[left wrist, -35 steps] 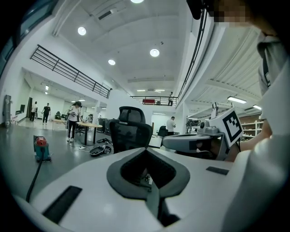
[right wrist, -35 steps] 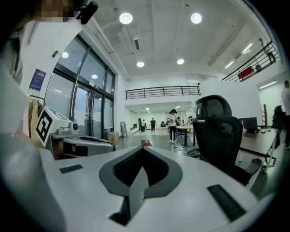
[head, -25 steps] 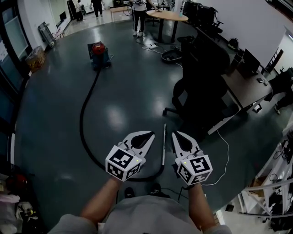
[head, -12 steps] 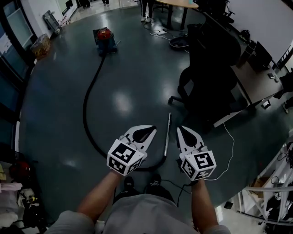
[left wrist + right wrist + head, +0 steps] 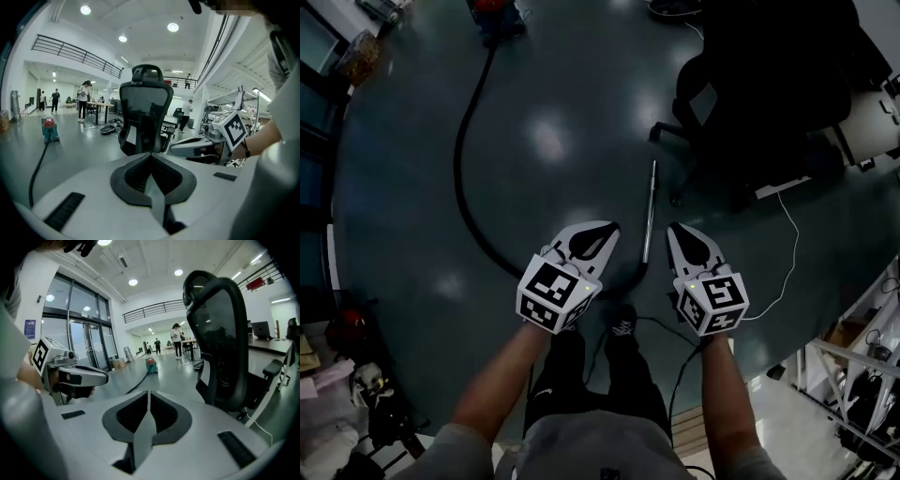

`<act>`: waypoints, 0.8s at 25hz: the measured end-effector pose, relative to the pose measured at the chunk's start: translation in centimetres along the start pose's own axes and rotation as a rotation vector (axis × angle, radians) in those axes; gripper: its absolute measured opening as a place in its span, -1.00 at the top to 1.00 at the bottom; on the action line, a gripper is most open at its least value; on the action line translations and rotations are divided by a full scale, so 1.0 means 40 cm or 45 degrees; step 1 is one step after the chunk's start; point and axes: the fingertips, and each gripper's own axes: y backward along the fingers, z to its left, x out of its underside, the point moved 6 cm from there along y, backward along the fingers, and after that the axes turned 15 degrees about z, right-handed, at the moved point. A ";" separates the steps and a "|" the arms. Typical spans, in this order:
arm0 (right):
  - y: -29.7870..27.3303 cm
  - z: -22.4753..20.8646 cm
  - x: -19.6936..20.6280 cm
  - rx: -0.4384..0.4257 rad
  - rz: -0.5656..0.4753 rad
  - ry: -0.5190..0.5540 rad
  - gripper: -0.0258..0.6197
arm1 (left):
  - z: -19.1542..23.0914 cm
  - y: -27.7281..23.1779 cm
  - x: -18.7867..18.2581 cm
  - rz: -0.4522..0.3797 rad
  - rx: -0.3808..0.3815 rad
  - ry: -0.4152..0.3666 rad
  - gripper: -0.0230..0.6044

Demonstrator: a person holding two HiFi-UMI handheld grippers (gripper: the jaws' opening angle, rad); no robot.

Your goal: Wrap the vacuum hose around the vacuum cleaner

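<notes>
The red and blue vacuum cleaner (image 5: 494, 13) stands far off at the head view's top edge, and shows small in the left gripper view (image 5: 48, 129) and the right gripper view (image 5: 150, 365). Its black hose (image 5: 461, 173) curves over the floor toward my feet and ends in a metal wand (image 5: 650, 210) lying between my two grippers. My left gripper (image 5: 607, 228) is shut and holds nothing. My right gripper (image 5: 675, 228) is shut and empty too. Both hang above the floor on either side of the wand's near end, touching neither wand nor hose.
A black office chair (image 5: 750, 103) stands just right of the wand, large in both gripper views (image 5: 145, 112) (image 5: 220, 338). A white cable (image 5: 788, 251) runs on the floor at the right, and a desk edge (image 5: 872, 127) is behind it. Clutter lines the left wall (image 5: 352, 375). People stand far away (image 5: 86, 101).
Both grippers have sunk toward the floor, still shut. The head view has tipped downward, so the vacuum cleaner slid to the top edge and my legs came into sight.
</notes>
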 end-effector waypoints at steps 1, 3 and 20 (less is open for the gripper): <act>-0.044 -0.024 0.032 0.020 0.023 -0.019 0.91 | 0.024 -0.043 0.030 0.021 0.009 0.007 0.90; -0.127 -0.059 0.102 0.043 0.064 -0.052 0.91 | 0.066 -0.121 0.100 0.067 0.026 0.013 0.90; -0.742 -0.290 0.815 0.155 0.432 -0.210 0.65 | 0.304 -0.666 0.757 0.280 0.065 0.180 0.90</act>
